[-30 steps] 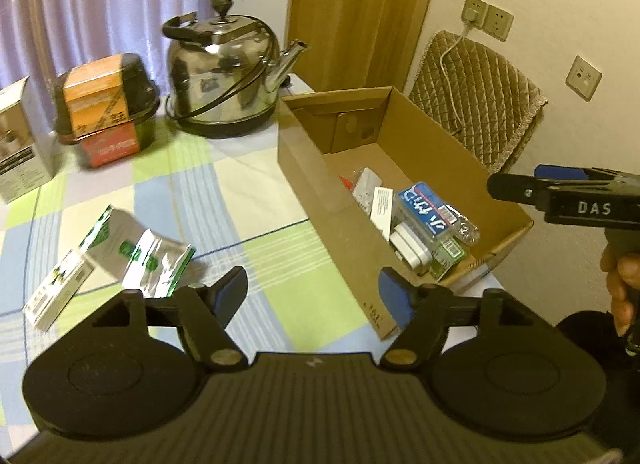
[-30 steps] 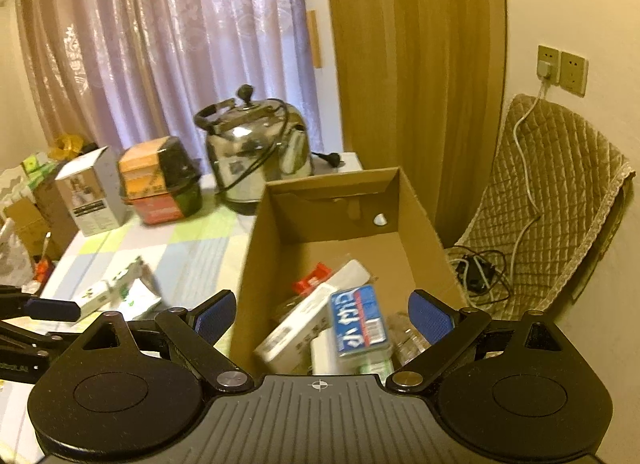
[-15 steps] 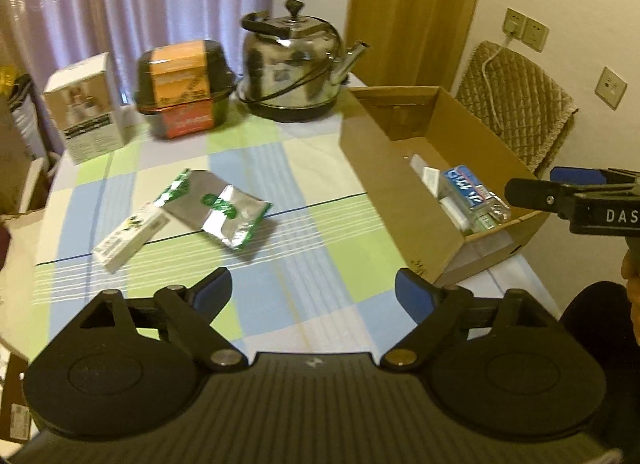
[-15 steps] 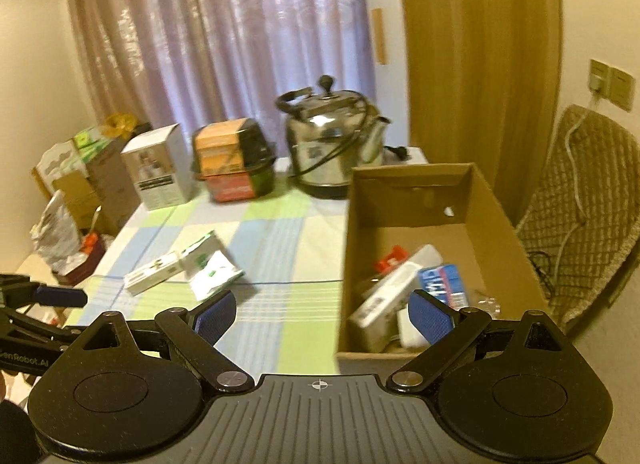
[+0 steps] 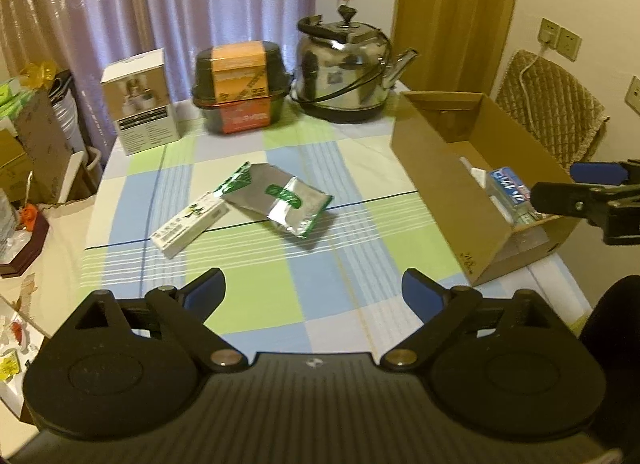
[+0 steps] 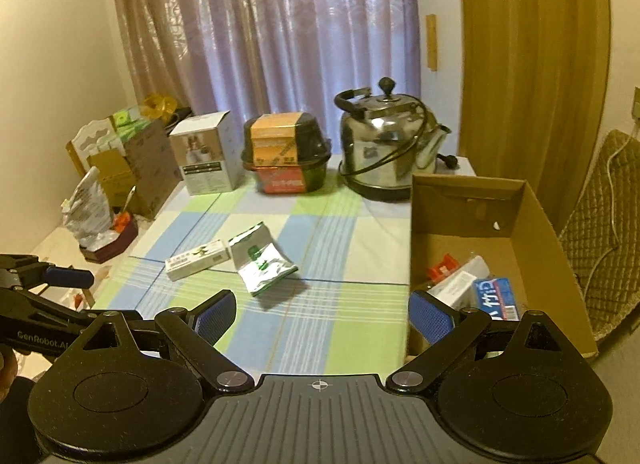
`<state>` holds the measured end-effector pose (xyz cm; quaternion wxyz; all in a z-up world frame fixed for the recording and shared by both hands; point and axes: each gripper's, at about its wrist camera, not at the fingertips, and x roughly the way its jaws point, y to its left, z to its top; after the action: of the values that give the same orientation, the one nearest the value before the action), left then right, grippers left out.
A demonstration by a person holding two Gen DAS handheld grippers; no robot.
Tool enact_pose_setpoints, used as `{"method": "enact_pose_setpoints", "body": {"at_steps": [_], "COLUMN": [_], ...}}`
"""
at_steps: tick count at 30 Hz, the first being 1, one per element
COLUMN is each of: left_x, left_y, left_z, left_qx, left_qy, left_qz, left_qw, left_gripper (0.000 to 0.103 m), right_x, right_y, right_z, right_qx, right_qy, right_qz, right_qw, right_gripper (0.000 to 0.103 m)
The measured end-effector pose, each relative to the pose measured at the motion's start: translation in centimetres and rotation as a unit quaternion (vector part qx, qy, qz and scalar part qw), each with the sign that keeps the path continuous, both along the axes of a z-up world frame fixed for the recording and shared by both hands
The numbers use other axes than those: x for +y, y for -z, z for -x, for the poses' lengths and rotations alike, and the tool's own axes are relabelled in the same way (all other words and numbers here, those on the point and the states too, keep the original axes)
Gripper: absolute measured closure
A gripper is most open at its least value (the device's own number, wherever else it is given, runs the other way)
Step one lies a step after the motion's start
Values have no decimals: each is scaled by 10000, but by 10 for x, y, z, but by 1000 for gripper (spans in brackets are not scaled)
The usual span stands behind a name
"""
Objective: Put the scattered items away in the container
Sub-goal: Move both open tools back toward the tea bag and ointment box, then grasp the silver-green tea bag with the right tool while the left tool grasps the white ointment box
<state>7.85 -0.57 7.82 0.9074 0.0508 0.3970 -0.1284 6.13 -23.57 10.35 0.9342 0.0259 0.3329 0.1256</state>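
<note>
Both grippers, left gripper (image 5: 314, 290) and right gripper (image 6: 322, 312), gape wide, pulled back; more bare table (image 5: 256, 304) shows before the box (image 5: 436, 168).

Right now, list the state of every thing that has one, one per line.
Left gripper: jaws open, empty.
Right gripper: jaws open, empty.
Cardboard box: open-topped, partly filled.
White carton: lying flat on the tablecloth, outside the box.
Foil pouch: lying flat beside the carton, outside the box.
Kettle: lid on, upright.
</note>
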Motion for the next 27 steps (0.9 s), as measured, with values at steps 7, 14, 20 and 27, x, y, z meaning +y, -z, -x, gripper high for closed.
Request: {"method": "enact_pose_setpoints", "body": {"at_steps": [7,14,20,27], "left_x": [28,49,65,88], "left_y": [8,23,38,63], "left_z": [-12,-32,-59,-97], "left_qx": [25,81,46,142], "left_qy": [-206,-248,-103,-106], "left_qz": [-118,-274,-518,-699], "left_qw": [9997,9993,9986,9974], "left_gripper": [9,9,9,8], "right_x": [24,56,83,111], "right_y": [6,14,34,79], "right_z": [-19,-50,-93,-160], "right_qx": [90,179,398,890], "right_qy": [-367,-938,-1395,-1649], "right_qz": [128,442,817,941], "right_qw": [9992,9945,9860,9778], "right_gripper": [5,5,5,5]}}
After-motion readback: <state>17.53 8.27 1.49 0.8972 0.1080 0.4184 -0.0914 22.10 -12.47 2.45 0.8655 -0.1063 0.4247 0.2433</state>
